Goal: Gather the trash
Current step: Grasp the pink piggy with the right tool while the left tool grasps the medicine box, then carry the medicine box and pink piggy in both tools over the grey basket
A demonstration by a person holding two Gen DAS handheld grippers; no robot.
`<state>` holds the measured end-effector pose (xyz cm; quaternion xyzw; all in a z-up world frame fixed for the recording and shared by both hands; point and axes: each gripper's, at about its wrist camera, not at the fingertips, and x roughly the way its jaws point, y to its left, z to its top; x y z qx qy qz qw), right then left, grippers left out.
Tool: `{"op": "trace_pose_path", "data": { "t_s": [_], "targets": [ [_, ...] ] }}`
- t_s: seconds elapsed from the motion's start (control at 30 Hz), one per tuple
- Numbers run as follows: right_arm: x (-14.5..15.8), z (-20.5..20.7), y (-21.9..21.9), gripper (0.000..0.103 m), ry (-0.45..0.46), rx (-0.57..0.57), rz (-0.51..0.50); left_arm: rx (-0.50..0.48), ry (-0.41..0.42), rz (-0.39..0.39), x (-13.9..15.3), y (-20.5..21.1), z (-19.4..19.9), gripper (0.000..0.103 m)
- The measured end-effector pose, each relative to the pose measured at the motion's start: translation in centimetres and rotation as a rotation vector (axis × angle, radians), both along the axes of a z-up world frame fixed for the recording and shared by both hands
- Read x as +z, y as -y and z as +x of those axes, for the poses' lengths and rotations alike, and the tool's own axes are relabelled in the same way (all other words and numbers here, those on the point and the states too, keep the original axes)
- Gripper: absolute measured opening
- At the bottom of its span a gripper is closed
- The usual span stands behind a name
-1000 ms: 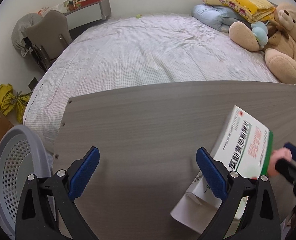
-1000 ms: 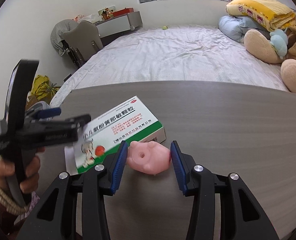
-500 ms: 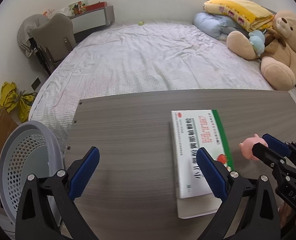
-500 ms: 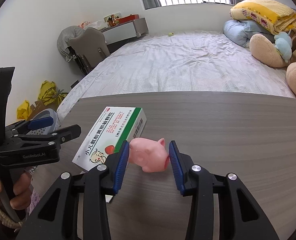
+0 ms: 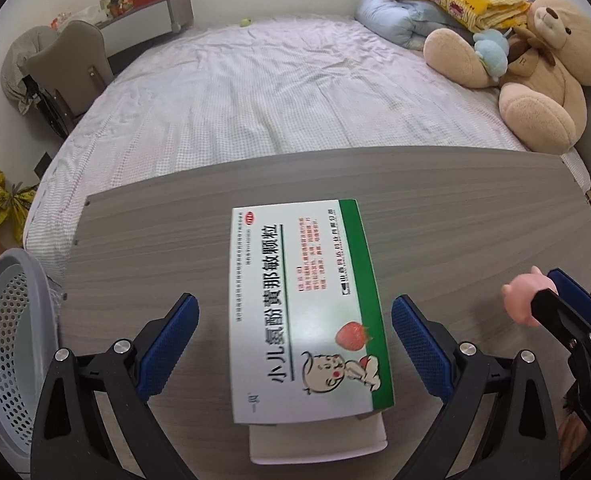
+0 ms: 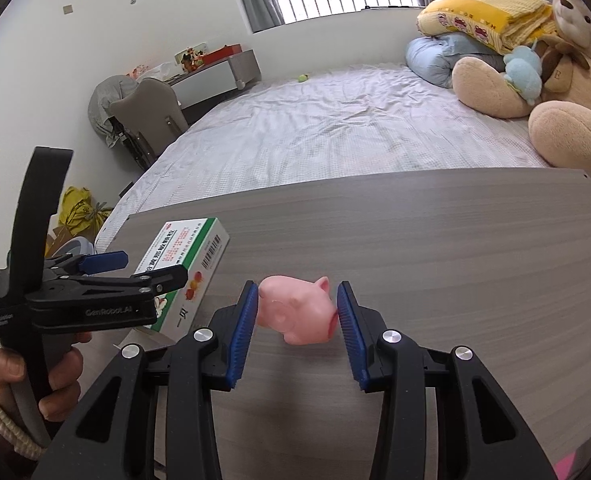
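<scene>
Medicine box (image 5: 303, 308) flat, long axis toward bed (image 5: 279, 92)

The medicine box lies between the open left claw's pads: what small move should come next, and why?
Probably lower the left claw and close it on the medicine box. Its pads stand apart on either side of the box, not touching. The right claw already holds the pink pig toy, and the basket waits at the left.

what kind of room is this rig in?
Almost certainly a home bedroom: a made bed fills the view, with folded bedding and a big teddy bear at its head. The work surface is a grey wood-grain table at its foot.
</scene>
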<state>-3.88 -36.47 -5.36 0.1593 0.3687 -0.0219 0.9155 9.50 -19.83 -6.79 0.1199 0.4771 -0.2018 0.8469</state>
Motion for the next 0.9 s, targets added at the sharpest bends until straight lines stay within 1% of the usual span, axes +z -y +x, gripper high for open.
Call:
{"op": "trace_pose_path", "data": {
  "t_s": [0.17, 0.23, 0.27, 0.3, 0.43, 0.57, 0.63, 0.77, 0.9],
  "targets": [
    [-0.3, -0.7, 0.6, 0.040, -0.002, -0.011, 0.013, 0.004, -0.028, 0.024, -1.2, 0.8, 0.5, 0.095],
    [-0.4, -0.7, 0.6, 0.040, -0.003, -0.013, 0.016, 0.000, -0.040, 0.022, -1.6, 0.9, 0.4, 0.094],
    [-0.4, -0.7, 0.6, 0.040, -0.003, -0.013, 0.017, 0.002, -0.041, 0.023, -1.7, 1.1, 0.3, 0.087],
    [-0.4, -0.7, 0.7, 0.040, -0.004, -0.013, 0.018, 0.002, -0.046, 0.021, -1.8, 1.1, 0.3, 0.078],
    [-0.2, -0.6, 0.3, 0.040, -0.004, -0.007, 0.017, -0.002, -0.051, -0.008, -1.4, 0.7, 0.0, 0.077],
    [0.1, -0.5, -0.5, 0.040, 0.000, 0.007, 0.013, 0.008, -0.024, -0.022, -0.2, -0.5, -0.6, 0.077],
    [0.4, -0.3, -1.1, 0.040, 0.003, 0.020, 0.008, 0.027, 0.003, -0.032, 0.9, -1.5, -0.9, 0.077],
    [1.2, 0.4, -2.8, 0.040, 0.014, 0.054, -0.003, 0.068, 0.064, -0.032, 2.8, -4.2, -1.4, 0.077],
    [2.0, 1.4, -5.0, 0.040, 0.025, 0.098, -0.012, 0.113, 0.110, -0.029, 4.2, -7.2, -1.9, 0.077]
  ]
}}
